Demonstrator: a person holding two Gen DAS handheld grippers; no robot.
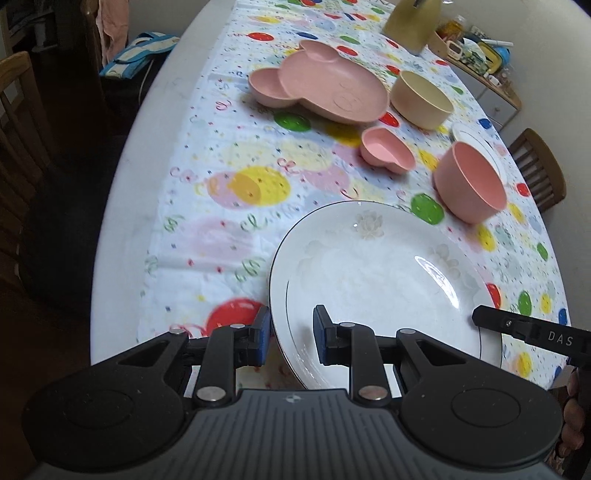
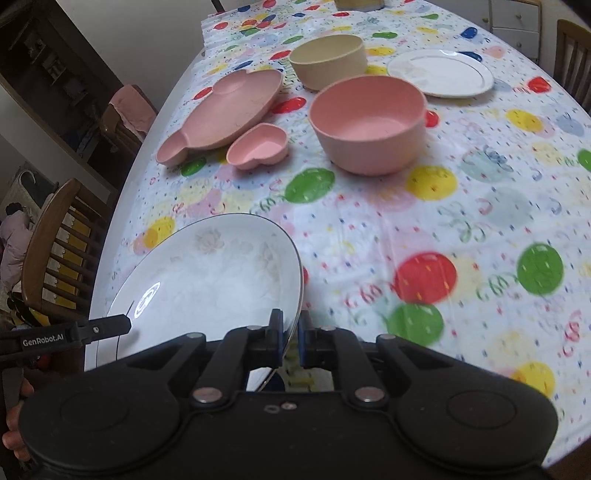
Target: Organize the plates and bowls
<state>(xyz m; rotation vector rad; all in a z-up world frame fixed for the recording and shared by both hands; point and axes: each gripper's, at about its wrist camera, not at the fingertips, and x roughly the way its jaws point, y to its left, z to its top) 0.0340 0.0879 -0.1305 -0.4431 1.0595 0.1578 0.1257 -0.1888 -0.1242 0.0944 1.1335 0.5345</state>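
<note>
A large white plate (image 1: 388, 269) (image 2: 210, 273) with a thin dark rim is at the near table edge, tilted. My right gripper (image 2: 291, 339) is shut on its right rim. My left gripper (image 1: 290, 338) is open and straddles the left rim, one finger under it and one over. Farther back stand a pink bowl (image 1: 471, 181) (image 2: 369, 122), a small pink heart bowl (image 1: 388, 153) (image 2: 258, 146), a pink bear-shaped plate (image 1: 325, 85) (image 2: 229, 110), a cream bowl (image 1: 421, 98) (image 2: 328, 59) and a small white plate (image 1: 476, 142) (image 2: 441, 72).
A balloon-print cloth (image 2: 424, 229) covers the oval table. Wooden chairs stand at the left side (image 2: 55, 251) and the right side (image 1: 539, 166). A tan container (image 1: 412, 22) is at the far end, with a cluttered shelf (image 1: 476, 48) behind it.
</note>
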